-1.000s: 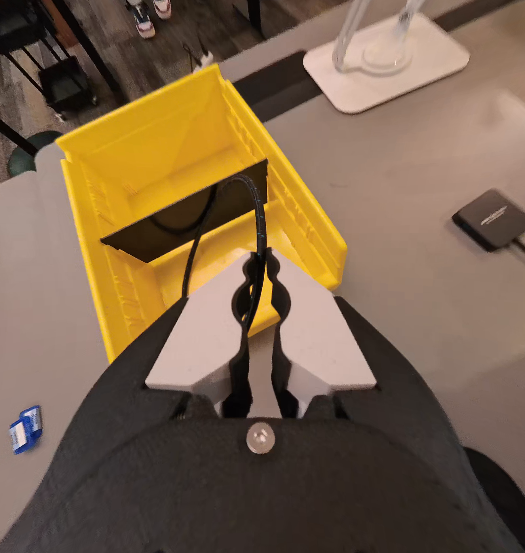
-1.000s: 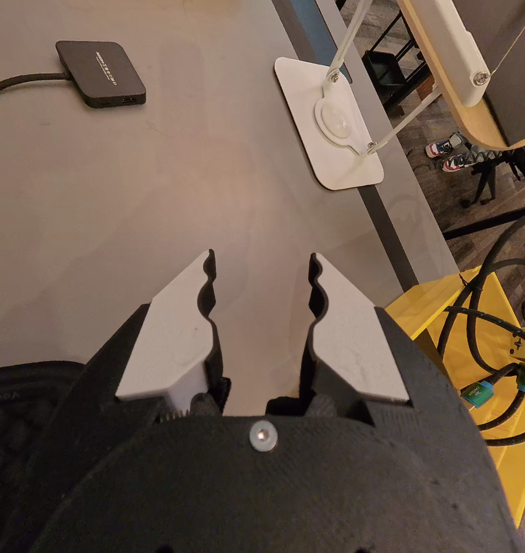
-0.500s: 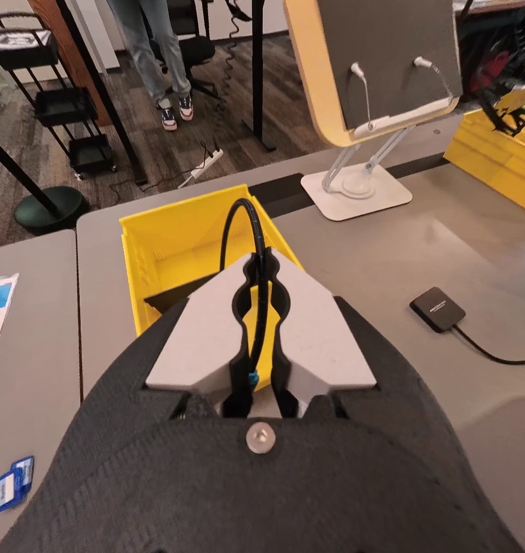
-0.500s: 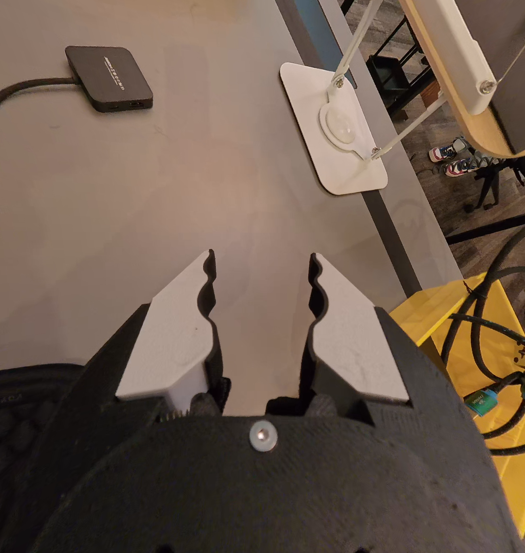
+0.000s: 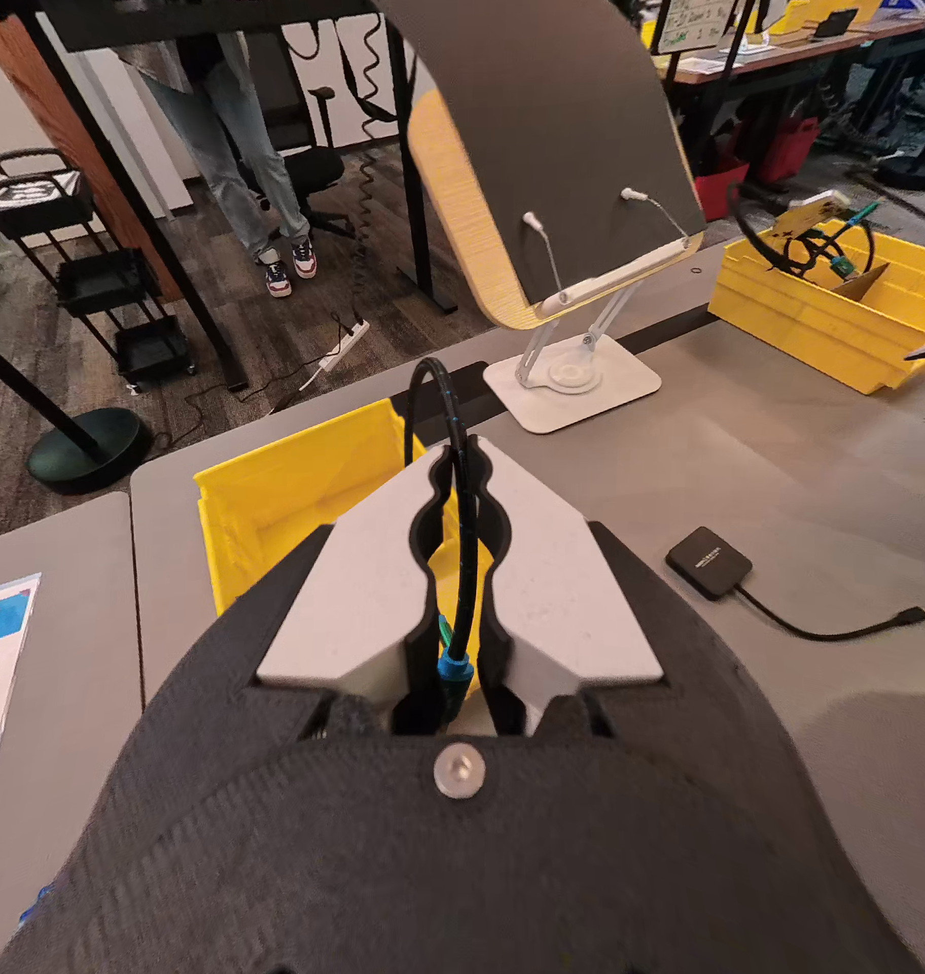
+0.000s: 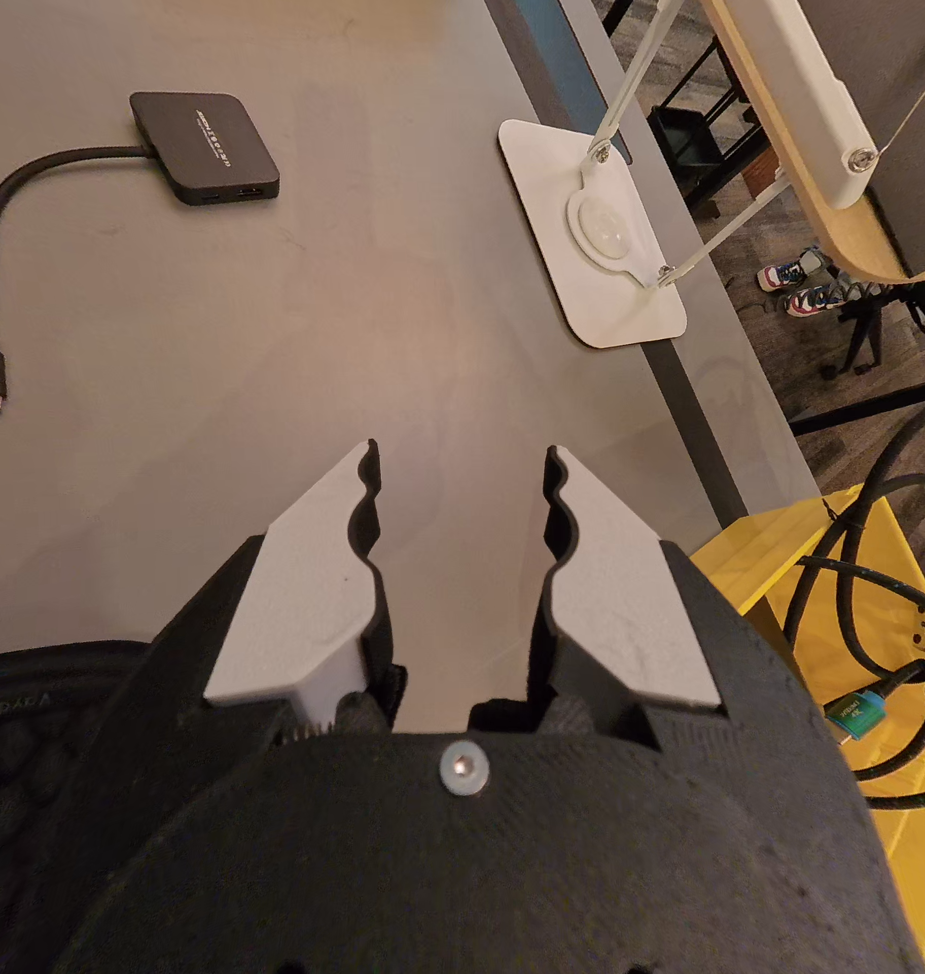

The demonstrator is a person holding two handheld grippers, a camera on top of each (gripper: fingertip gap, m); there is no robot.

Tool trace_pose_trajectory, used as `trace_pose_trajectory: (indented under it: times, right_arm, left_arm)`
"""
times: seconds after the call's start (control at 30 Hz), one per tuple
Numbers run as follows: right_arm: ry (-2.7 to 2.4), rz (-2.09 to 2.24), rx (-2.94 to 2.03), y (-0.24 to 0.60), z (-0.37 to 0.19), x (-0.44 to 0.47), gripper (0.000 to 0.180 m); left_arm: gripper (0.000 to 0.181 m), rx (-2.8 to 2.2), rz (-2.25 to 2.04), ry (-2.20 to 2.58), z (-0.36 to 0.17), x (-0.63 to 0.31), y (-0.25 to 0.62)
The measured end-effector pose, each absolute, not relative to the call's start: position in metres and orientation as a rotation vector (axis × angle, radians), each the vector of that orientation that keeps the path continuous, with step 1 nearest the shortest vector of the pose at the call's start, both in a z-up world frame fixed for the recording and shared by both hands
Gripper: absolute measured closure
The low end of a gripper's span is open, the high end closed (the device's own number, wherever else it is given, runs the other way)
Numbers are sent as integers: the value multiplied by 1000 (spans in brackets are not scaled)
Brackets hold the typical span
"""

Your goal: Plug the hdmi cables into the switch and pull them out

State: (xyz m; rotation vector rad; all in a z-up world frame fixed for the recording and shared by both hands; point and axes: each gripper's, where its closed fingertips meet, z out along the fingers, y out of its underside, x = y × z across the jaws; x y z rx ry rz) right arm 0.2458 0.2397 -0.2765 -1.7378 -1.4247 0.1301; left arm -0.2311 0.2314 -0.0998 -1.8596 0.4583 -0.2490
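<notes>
Above the yellow bin, the left claw clenches the HDMI cable near its plug for insertion, while the right claw hangs released short of the switch on the desk.

hand-held gripper open, switch ahead-left

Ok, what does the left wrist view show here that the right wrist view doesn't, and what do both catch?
Only the left wrist view shows the left gripper shut on a black HDMI cable, looping up from the near yellow bin.

Only the right wrist view shows the right gripper, open and empty above the table, plus the switch's ports and a green HDMI plug in its yellow bin.

Both show the black switch, nothing plugged in, and the white stand base.
</notes>
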Motion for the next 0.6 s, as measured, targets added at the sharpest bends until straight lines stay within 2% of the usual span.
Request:
trace_pose_trajectory:
  times: [0.33, 0.6]
  right_arm:
    - [-1431, 142, -1728, 237, -278, 242, 118]
    - [-1444, 160, -1718, 232, -279, 236, 118]
  left_arm:
    - [177, -1822, -289, 660, -92, -161, 197]
    - [177, -1879, -365, 740, -134, -120, 190]
